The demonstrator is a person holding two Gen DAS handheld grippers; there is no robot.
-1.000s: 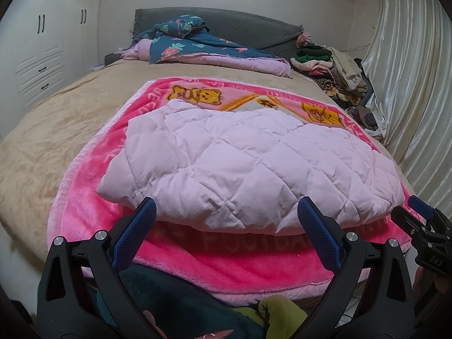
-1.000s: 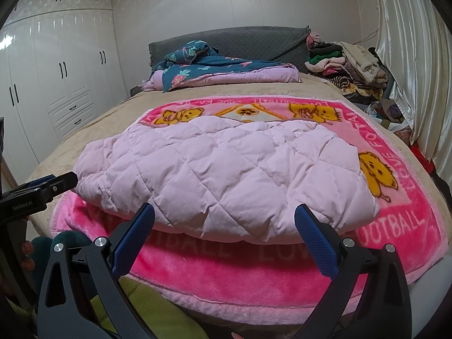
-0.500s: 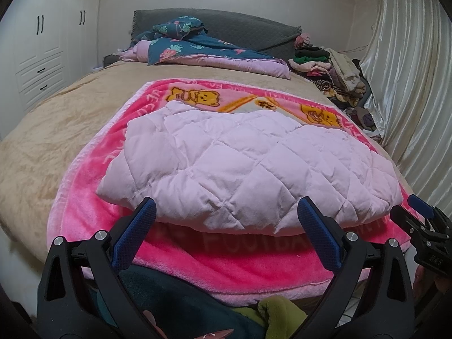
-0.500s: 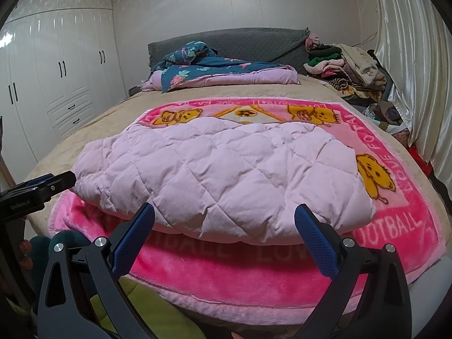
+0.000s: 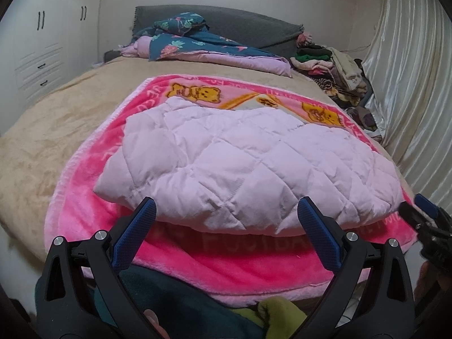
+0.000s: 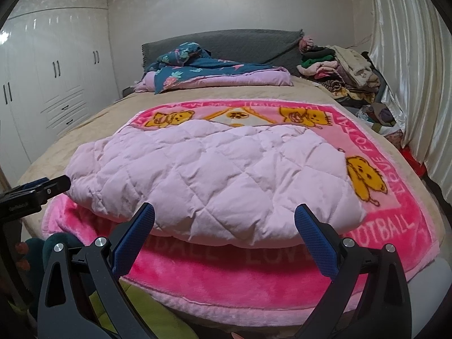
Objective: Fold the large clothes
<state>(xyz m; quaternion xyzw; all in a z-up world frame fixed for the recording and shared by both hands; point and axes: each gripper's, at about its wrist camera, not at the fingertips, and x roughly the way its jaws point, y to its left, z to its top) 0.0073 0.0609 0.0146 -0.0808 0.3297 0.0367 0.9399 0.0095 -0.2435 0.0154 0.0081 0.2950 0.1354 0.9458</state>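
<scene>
- Left gripper stays spread wide and empty, hovering at the near edge of the folded pale-pink quilted jacket.
- Right gripper is equally wide (nothing held), unmoved.
- Jacket lies as before on the bright pink plush bear-print blanket.
</scene>
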